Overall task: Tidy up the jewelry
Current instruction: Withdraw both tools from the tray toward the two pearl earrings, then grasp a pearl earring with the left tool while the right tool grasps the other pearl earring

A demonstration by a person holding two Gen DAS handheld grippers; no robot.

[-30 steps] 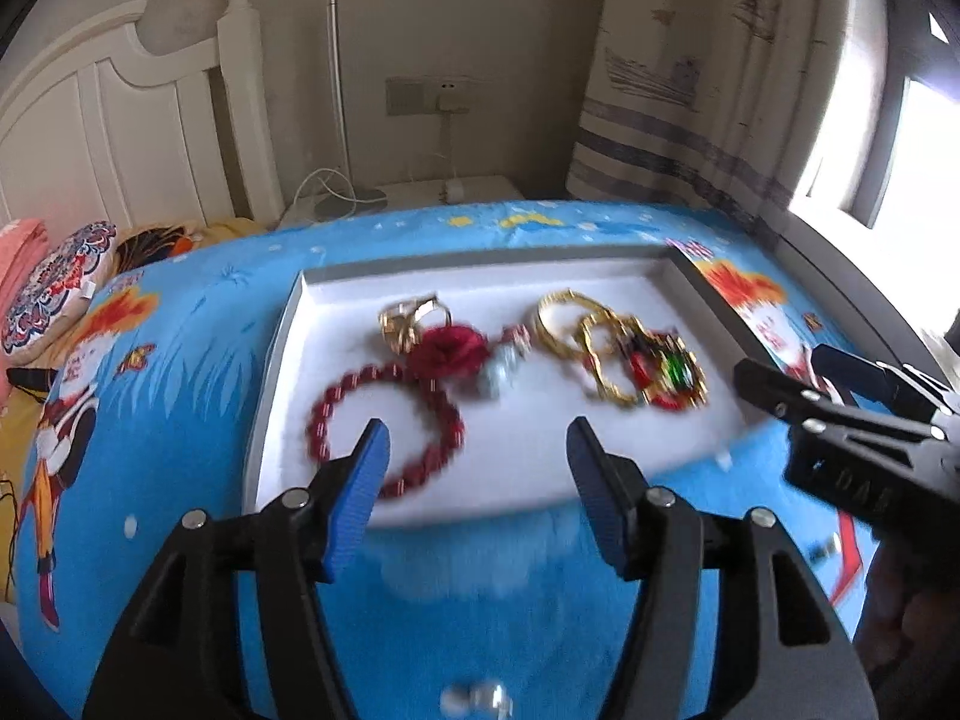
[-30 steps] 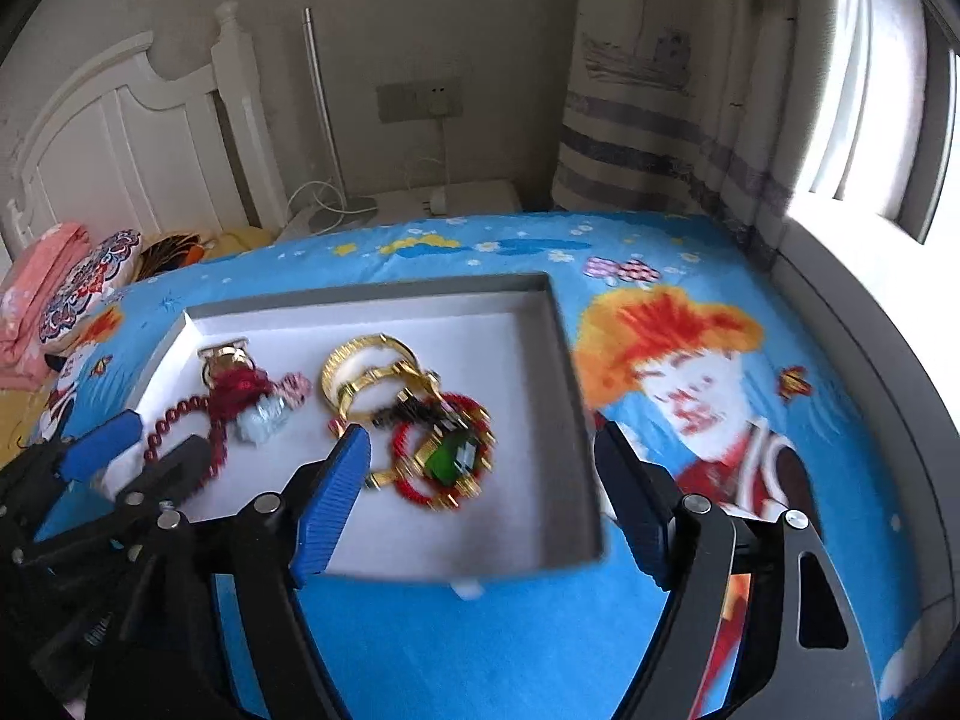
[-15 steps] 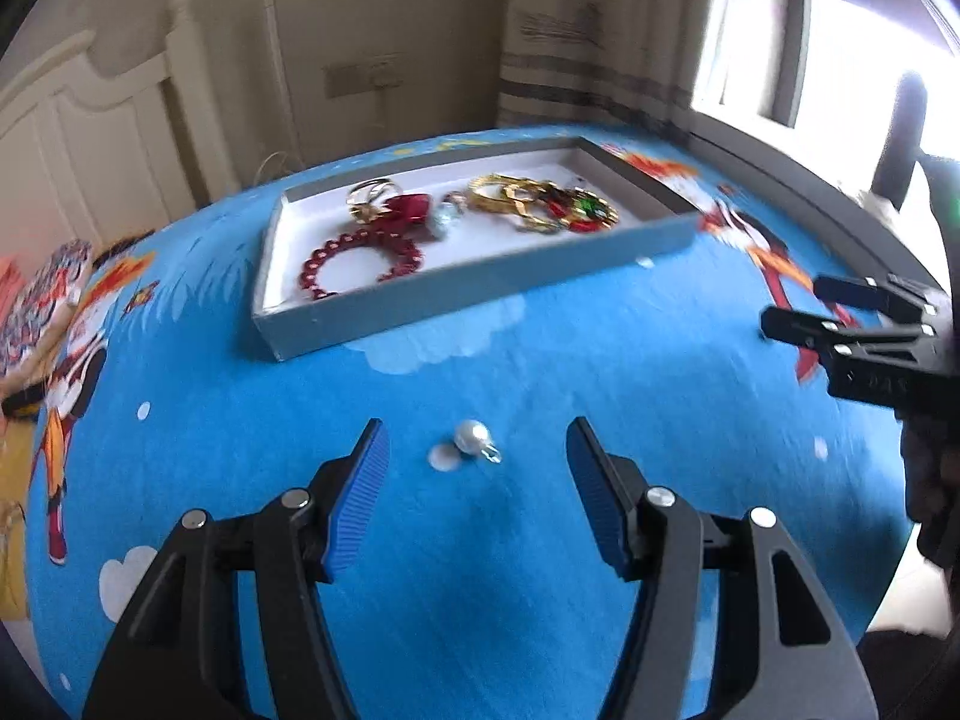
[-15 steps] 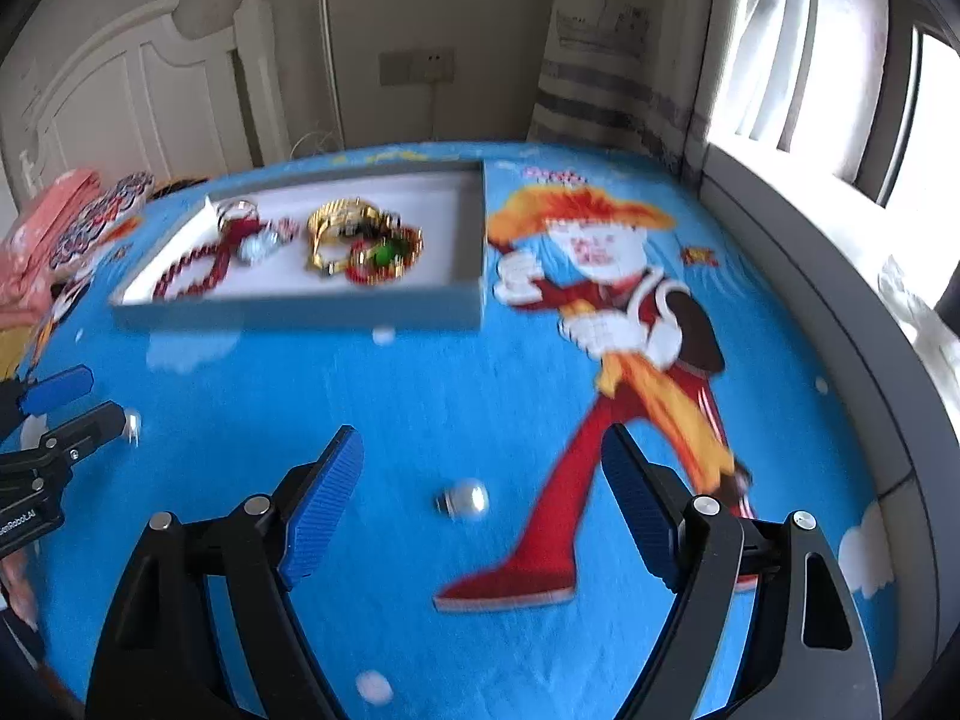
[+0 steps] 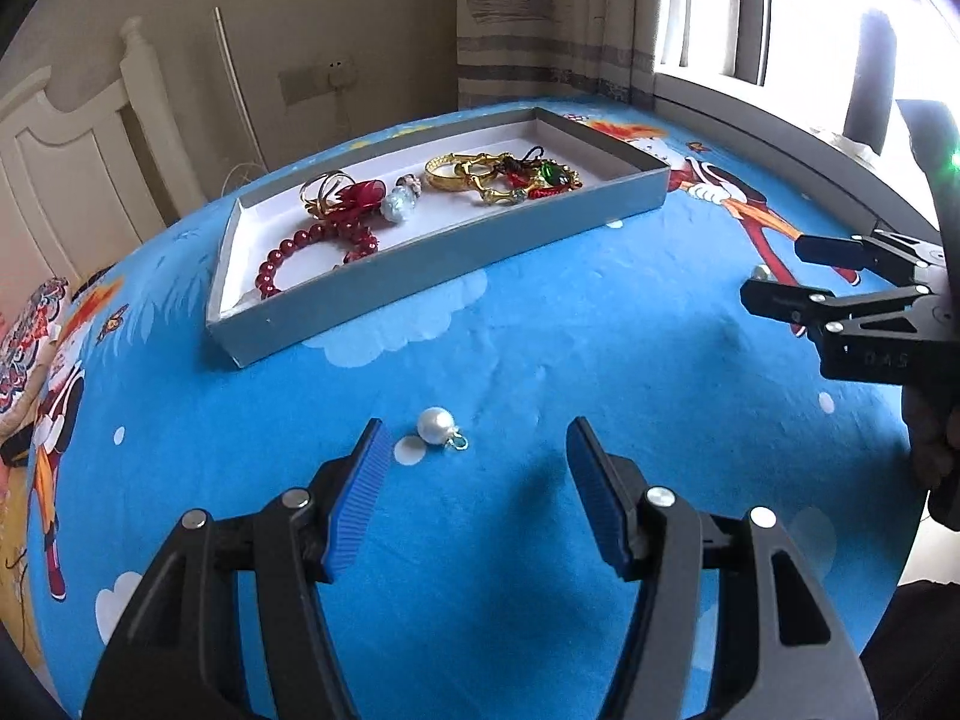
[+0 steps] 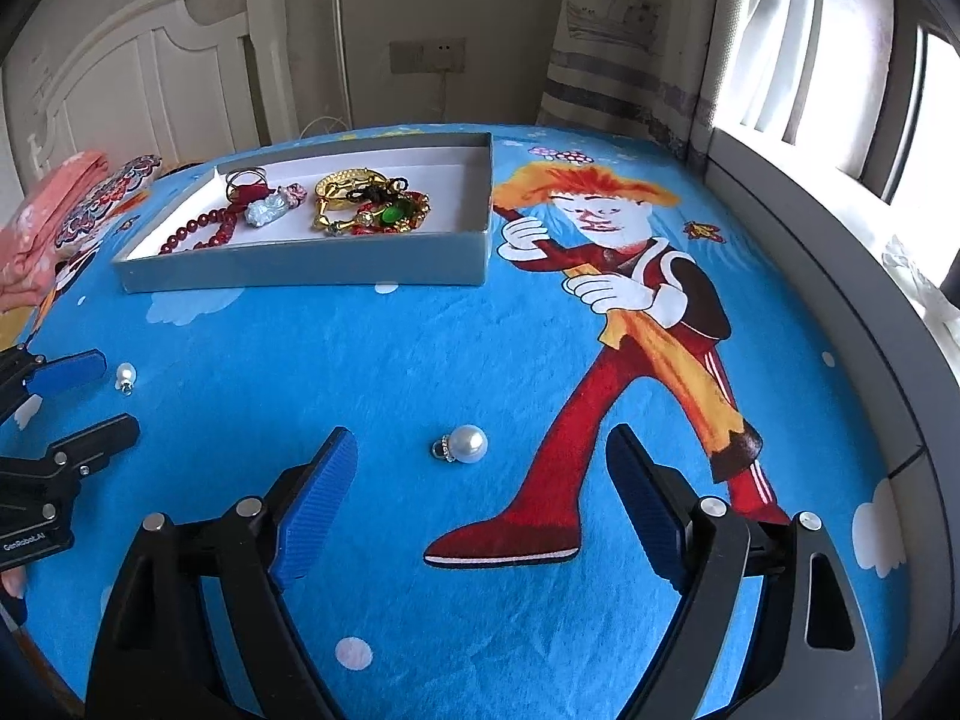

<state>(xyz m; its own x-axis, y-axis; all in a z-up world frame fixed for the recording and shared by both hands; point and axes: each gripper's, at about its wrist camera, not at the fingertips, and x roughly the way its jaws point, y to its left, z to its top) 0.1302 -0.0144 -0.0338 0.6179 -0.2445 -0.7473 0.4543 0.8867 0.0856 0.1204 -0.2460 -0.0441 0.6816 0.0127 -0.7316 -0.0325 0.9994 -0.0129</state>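
A grey tray (image 5: 420,276) (image 6: 300,270) on the blue cartoon bedsheet holds a red bead bracelet (image 5: 300,246) (image 6: 198,231), gold bangles (image 5: 474,171) (image 6: 360,198) and other pieces. One white pearl pendant (image 5: 436,425) (image 6: 125,373) lies on the sheet just ahead of my left gripper (image 5: 474,450) (image 6: 111,393), nearer its left finger; that gripper is open and empty. A second pearl pendant (image 6: 468,444) (image 5: 762,270) lies at the fingertips of my right gripper (image 6: 480,450) (image 5: 777,273). The right jaws are opening, with no pad touching the pearl.
A white headboard (image 6: 150,72) and wall stand behind the bed. Pink and patterned cushions (image 6: 36,228) lie at the far left. A grey bed edge (image 6: 840,276), curtain (image 6: 630,30) and bright window run along the right.
Both grippers have drawn back from the tray and dropped lower over the sheet. A pearl pendant now lies in front of each. The right jaws stand slightly wider.
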